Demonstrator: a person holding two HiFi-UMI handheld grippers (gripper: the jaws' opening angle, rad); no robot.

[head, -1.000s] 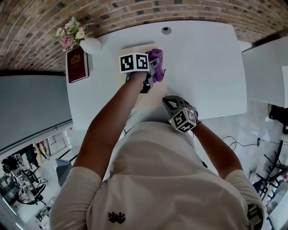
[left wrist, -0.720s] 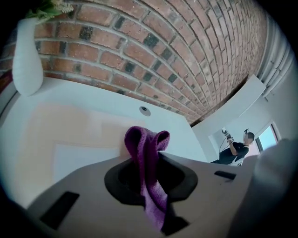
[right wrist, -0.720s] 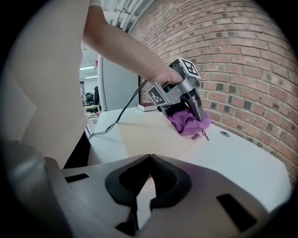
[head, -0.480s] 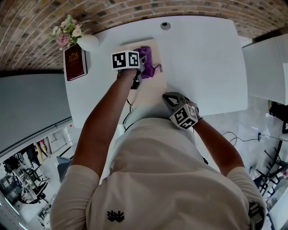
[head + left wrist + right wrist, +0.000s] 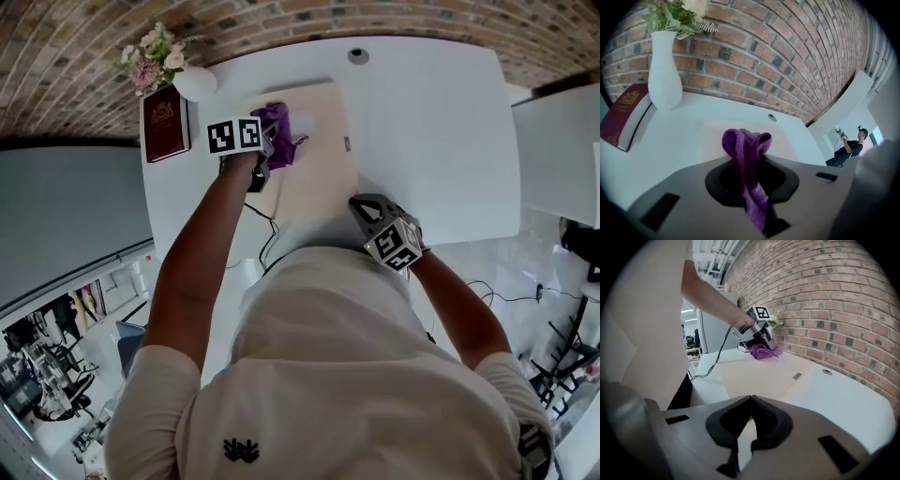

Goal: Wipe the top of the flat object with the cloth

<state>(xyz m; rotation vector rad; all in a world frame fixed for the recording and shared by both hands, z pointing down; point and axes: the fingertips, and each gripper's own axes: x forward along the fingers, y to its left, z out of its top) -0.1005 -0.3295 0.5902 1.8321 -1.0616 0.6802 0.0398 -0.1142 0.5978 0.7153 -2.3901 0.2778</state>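
A beige flat board (image 5: pixel 317 164) lies on the white table (image 5: pixel 431 141). My left gripper (image 5: pixel 270 141) is shut on a purple cloth (image 5: pixel 277 120), which rests on the board's far left part. In the left gripper view the cloth (image 5: pixel 745 150) stands bunched between the jaws over the board (image 5: pixel 712 136). My right gripper (image 5: pixel 363 208) sits at the board's near right corner, shut on that corner. In the right gripper view the board (image 5: pixel 754 373) runs from the right gripper (image 5: pixel 750 399) up to the cloth (image 5: pixel 764 351) and the left gripper (image 5: pixel 768 344).
A white vase with flowers (image 5: pixel 194 82) and a dark red book (image 5: pixel 163 122) stand at the table's far left. A black cable (image 5: pixel 267 234) trails off the near edge. A round grommet (image 5: pixel 357 56) sits at the far edge. Another white table (image 5: pixel 558 150) stands to the right.
My left gripper has dragged the cloth leftwards across the far part of the board. The right gripper has stayed at the board's near right corner.
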